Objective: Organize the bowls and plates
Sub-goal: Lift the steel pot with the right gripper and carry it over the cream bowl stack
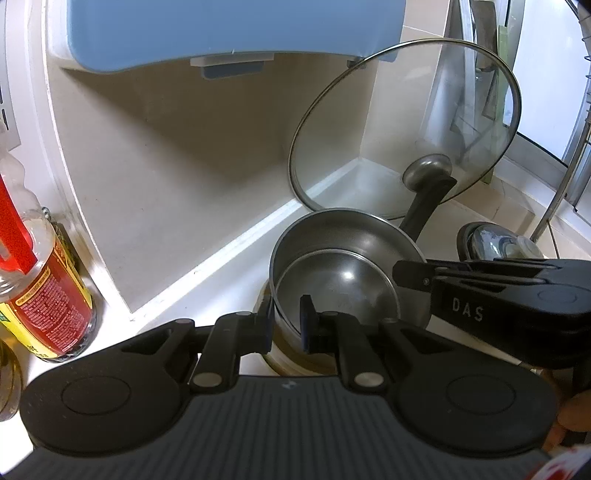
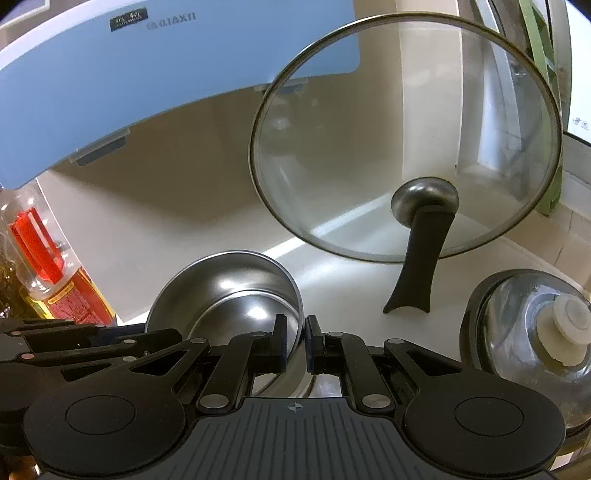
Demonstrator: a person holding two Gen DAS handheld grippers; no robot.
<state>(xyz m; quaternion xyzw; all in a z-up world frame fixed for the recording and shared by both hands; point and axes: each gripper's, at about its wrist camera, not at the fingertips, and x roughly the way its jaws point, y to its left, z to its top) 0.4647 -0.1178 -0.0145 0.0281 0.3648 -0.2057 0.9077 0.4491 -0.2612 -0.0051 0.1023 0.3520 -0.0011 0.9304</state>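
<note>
Two nested steel bowls (image 1: 347, 266) sit on a pale ceramic bowl (image 1: 288, 360) on the white counter. My left gripper (image 1: 287, 325) is shut on the near left rim of the outer steel bowl, one finger outside and one inside. My right gripper (image 2: 296, 341) is shut on the right rim of the same steel bowls (image 2: 236, 288); it also shows in the left wrist view (image 1: 410, 275) at the bowl's right edge. The left gripper's body shows at the left of the right wrist view (image 2: 85, 343).
A large glass lid (image 1: 406, 129) on a black stand (image 2: 417, 266) leans in the back corner. A smaller glass lid (image 2: 532, 332) lies at the right. An oil bottle (image 1: 48, 295) stands at the left. A blue range hood (image 1: 229, 29) hangs above.
</note>
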